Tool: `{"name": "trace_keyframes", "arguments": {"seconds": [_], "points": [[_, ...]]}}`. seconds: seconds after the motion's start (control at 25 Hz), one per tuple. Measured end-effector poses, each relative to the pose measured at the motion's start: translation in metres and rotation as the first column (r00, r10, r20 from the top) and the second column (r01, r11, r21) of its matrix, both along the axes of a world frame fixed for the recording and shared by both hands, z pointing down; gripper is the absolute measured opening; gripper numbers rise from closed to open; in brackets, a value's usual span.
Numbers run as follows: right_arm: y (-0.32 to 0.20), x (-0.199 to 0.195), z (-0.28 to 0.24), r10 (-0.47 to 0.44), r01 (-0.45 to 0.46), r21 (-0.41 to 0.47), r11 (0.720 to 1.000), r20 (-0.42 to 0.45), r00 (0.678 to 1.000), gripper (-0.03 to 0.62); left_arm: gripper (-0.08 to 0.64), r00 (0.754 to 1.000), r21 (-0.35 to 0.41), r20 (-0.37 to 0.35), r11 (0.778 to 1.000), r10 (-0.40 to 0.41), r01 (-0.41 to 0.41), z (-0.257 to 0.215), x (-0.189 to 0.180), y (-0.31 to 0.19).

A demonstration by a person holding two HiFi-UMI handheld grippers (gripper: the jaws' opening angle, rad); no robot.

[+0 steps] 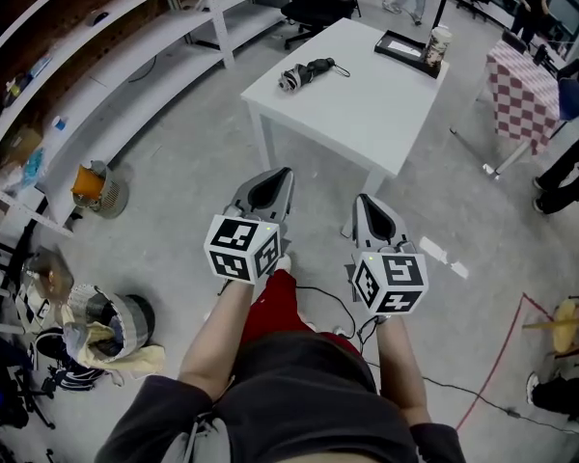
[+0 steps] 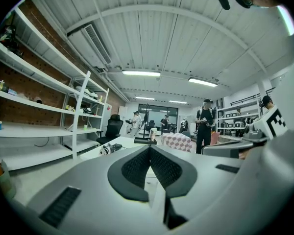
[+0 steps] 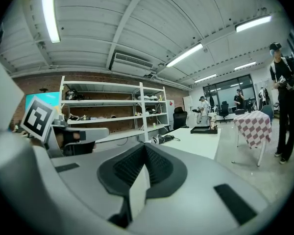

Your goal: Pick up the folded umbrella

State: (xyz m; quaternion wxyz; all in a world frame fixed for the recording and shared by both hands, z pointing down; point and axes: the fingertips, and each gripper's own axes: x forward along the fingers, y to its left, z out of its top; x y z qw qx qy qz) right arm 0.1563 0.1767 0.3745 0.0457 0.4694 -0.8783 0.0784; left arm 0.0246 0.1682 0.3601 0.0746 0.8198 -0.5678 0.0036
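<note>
The folded umbrella (image 1: 307, 72), black with a pale end, lies on the far left part of the white table (image 1: 367, 114). It also shows small in the left gripper view as the umbrella (image 2: 110, 149) and in the right gripper view as the umbrella (image 3: 162, 139). My left gripper (image 1: 282, 175) and right gripper (image 1: 363, 201) are held side by side in front of the person's body, well short of the table and pointing toward it. Both are shut with nothing between the pads. The left gripper (image 2: 150, 148) and the right gripper (image 3: 146, 146) each look level across the room.
A black tray (image 1: 403, 46) and a cup (image 1: 437, 45) stand at the table's far edge. White shelving (image 1: 96, 56) lines the left wall, with bags and clutter (image 1: 96, 326) on the floor. An office chair (image 1: 323, 3), a checkered table (image 1: 523, 90) and people stand beyond.
</note>
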Motion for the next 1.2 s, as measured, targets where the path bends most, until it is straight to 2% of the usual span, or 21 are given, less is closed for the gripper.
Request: {"name": "trace_keyframes", "arguments": {"seconds": [0.4,0.72,1.2], "points": [[-0.045,-0.004,0.007,0.021,-0.021,-0.022,1.000,-0.009,1.000,0.018,0.012,1.000,0.000,0.018,1.000,-0.011,0.011,0.003,-0.010,-0.044],[-0.095,-0.036,0.020,0.008,-0.009,-0.043,0.999,-0.022,1.000,0.018,0.014,0.999,-0.023,0.026,0.999,-0.022,0.023,0.017,-0.043,-0.096],[-0.201,-0.101,0.029,-0.005,0.002,-0.072,0.997,-0.037,0.999,0.018,0.012,0.999,-0.068,0.034,0.998,-0.014,0.017,0.037,-0.100,-0.200]]}}
